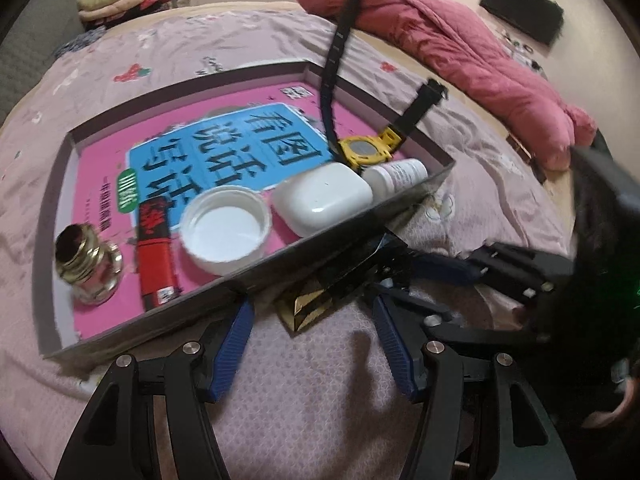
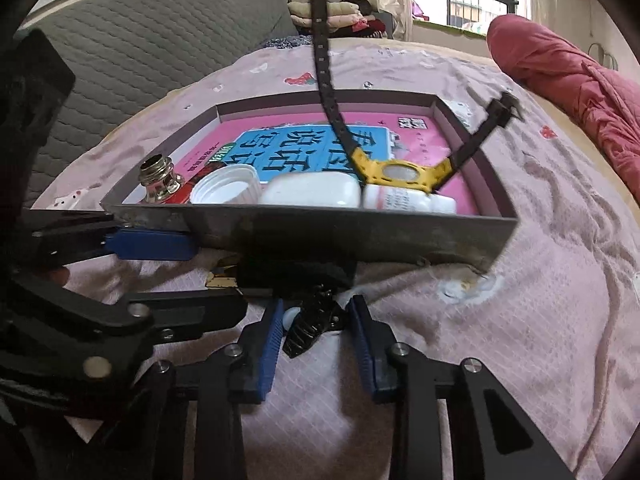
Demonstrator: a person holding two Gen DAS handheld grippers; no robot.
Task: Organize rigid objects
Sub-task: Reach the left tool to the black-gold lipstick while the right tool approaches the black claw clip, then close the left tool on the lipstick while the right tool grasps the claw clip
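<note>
A shallow grey box (image 1: 264,264) (image 2: 360,236) lies on the bed with a pink and blue book (image 1: 224,148) as its floor. In it are a glass bottle (image 1: 86,264) (image 2: 160,180), a red lighter (image 1: 156,256), a white lid (image 1: 224,228) (image 2: 226,190), a white case (image 1: 324,198) (image 2: 312,190), a white pill bottle (image 1: 396,174) (image 2: 408,202) and a yellow watch (image 1: 366,148) (image 2: 400,172). A black and gold packet (image 1: 320,300) (image 2: 296,276) and a black clip (image 2: 308,328) lie in front of the box. My left gripper (image 1: 312,312) is open around the packet. My right gripper (image 2: 316,320) (image 1: 400,276) is open around the clip.
The pink bedsheet (image 2: 520,300) spreads all round the box. A red quilt (image 1: 460,60) (image 2: 580,92) is heaped at the far right. Folded clothes (image 1: 120,0) are stacked at the far end. A grey padded headboard (image 2: 140,60) stands on the left.
</note>
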